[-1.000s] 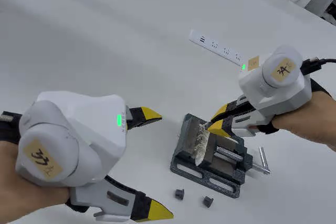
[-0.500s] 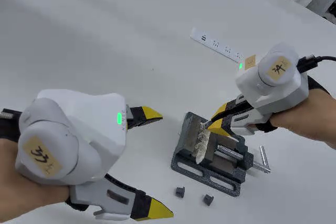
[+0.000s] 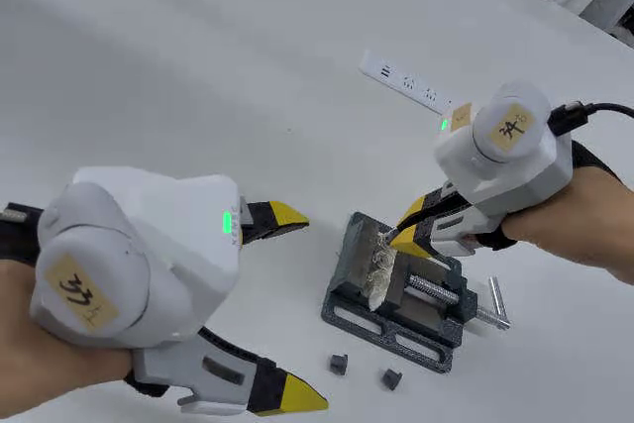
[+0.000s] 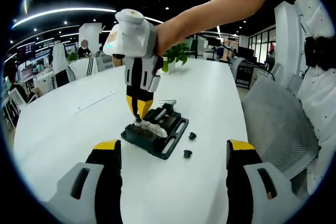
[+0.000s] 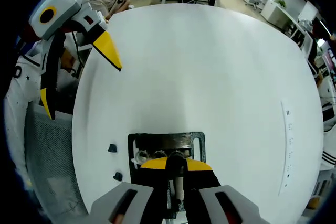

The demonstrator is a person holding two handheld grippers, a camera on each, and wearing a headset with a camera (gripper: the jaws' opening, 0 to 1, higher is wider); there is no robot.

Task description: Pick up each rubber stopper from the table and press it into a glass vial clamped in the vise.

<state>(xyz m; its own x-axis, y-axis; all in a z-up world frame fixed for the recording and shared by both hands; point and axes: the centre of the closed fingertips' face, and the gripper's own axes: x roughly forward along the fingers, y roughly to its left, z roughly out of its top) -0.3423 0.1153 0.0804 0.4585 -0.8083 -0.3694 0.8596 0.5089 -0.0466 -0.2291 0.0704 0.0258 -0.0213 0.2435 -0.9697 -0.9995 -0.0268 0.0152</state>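
We could not count the glass vials [image 3: 377, 263]. In the head view they read as one pale, glinting row clamped in the vise [image 3: 359, 322], and the right gripper [image 3: 401, 233] covered the far end of that row. In the right gripper view its own yellow tips hid the vial mouths beneath them, and only a couple of round rims showed just to their left. Those tips were drawn close together on a small dark piece [image 5: 176, 160], which we took for a rubber stopper, pinched right over the row. Whether it touched a vial we could not tell.

The left gripper [image 3: 295, 306] hung near the vise on the side away from the right gripper, its jaws spread wide with nothing between them. The hand holding it ran off the edge of the head view.

A loose stopper [image 3: 339, 365] and a second loose stopper [image 3: 392, 378] lay on the white table [image 3: 198, 96] just beside the vise's base, apart from each other. A white power strip [image 3: 406, 83] lay farther back, one end hidden behind the right gripper.
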